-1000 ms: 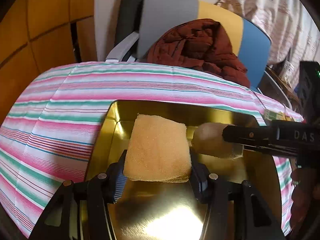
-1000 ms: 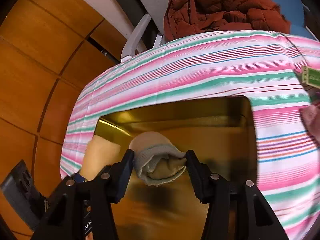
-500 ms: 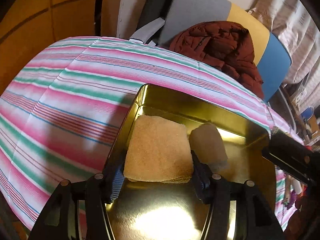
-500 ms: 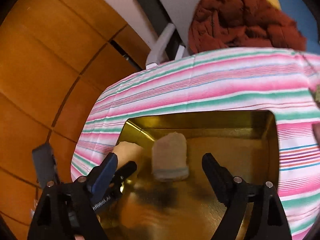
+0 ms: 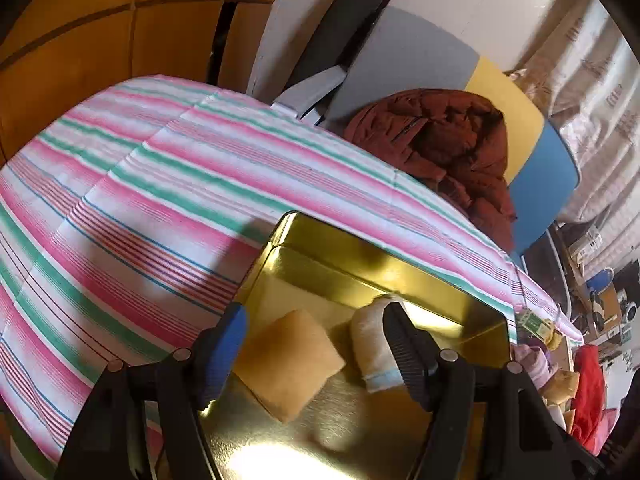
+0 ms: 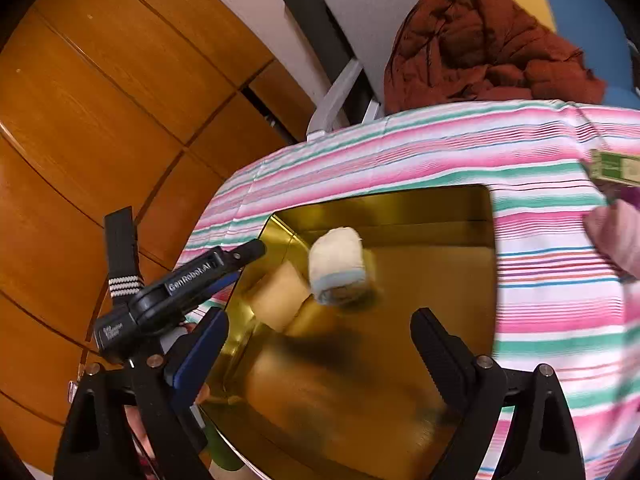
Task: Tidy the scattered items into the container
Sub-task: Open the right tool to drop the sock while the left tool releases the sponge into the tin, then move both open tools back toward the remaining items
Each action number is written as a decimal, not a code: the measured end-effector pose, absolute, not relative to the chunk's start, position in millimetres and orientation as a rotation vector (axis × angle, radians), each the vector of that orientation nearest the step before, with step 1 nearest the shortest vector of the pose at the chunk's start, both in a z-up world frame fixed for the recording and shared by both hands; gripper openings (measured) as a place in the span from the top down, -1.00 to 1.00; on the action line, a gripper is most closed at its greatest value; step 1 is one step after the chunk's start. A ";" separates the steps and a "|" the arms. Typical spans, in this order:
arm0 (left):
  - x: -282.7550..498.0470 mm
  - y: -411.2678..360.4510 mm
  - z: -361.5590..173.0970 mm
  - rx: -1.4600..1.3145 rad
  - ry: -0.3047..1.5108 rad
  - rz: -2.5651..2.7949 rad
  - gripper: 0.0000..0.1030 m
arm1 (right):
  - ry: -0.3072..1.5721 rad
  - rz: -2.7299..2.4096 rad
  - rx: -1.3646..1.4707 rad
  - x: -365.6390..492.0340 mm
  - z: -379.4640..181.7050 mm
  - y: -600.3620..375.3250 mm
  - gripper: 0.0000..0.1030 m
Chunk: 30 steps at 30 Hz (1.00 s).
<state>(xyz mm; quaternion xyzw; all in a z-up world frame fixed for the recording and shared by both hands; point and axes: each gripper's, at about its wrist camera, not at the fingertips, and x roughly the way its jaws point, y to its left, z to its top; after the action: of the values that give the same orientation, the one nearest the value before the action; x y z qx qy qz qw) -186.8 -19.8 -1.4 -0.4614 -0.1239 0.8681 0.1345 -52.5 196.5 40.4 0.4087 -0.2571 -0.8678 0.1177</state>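
Observation:
A gold metal tin (image 5: 384, 268) (image 6: 448, 288) lies open on the striped tablecloth. Inside it lie a folded yellow sponge cloth (image 5: 288, 364) (image 6: 276, 300) and a rolled cream sock with a pale blue cuff (image 5: 372, 352) (image 6: 338, 266), side by side. My left gripper (image 5: 316, 344) is open just above the tin's near left corner, empty; its body shows in the right wrist view (image 6: 180, 288). My right gripper (image 6: 320, 344) is open and empty, raised above the tin's near side.
A chair with a dark red jacket (image 5: 444, 148) (image 6: 480, 44) stands behind the table. A green box (image 6: 616, 168) and a pink item (image 6: 616, 236) lie on the cloth right of the tin. Wooden panels line the left wall.
My right gripper opened and let the rolled sock drop into the tin, then pulled back. My left gripper then opened and released the yellow cloth into the tin.

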 end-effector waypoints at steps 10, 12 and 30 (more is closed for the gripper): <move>-121.7 15.8 18.1 -1.126 -0.313 2.388 -0.48 | -0.735 -2.670 1.161 -9.9 43.3 235.5 -0.91; -108.6 26.8 22.4 -1.091 -0.304 2.368 -0.49 | -0.738 -2.669 1.165 -5.1 41.0 239.5 -0.91; -18.9 123.3 37.4 -0.990 -0.176 2.179 -0.49 | -0.795 -2.830 1.115 65.5 43.7 331.6 -0.91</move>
<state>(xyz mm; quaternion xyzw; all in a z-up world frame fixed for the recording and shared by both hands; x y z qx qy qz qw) -18.9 123.3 37.4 -0.3846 -0.0682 0.8462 0.3625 65.5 331.6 43.7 0.3546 -0.2528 -0.9002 -0.0010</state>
